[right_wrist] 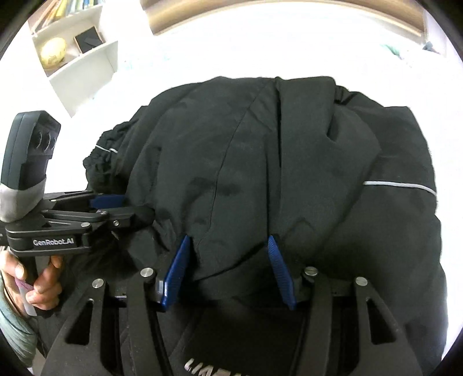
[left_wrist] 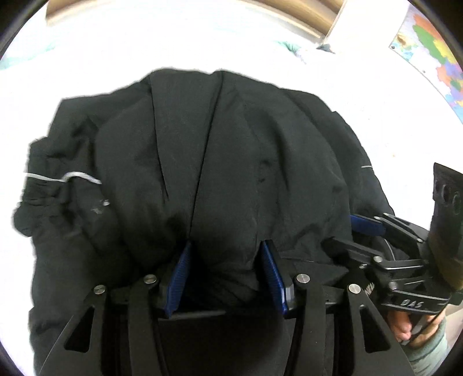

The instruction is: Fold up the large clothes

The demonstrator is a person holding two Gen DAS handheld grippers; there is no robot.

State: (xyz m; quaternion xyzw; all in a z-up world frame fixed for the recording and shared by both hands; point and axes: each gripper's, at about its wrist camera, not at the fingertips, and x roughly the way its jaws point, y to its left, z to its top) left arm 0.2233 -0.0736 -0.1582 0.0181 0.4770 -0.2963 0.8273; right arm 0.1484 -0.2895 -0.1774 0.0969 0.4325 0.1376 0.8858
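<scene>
A black jacket with thin reflective stripes lies bunched on a white bed. In the left wrist view my left gripper has a thick fold of the jacket's near edge pinched between its blue pads. The right gripper shows at the right side, its tips in the same edge. From the right wrist view the jacket fills the middle. My right gripper is shut on a thick bunch of the hem there. The left gripper bites the fabric at the left.
A white shelf unit with a yellow ball and a dark box stands beyond the bed at far left. A wooden frame borders the far side. A colourful map lies at the far right. A hand grips each handle.
</scene>
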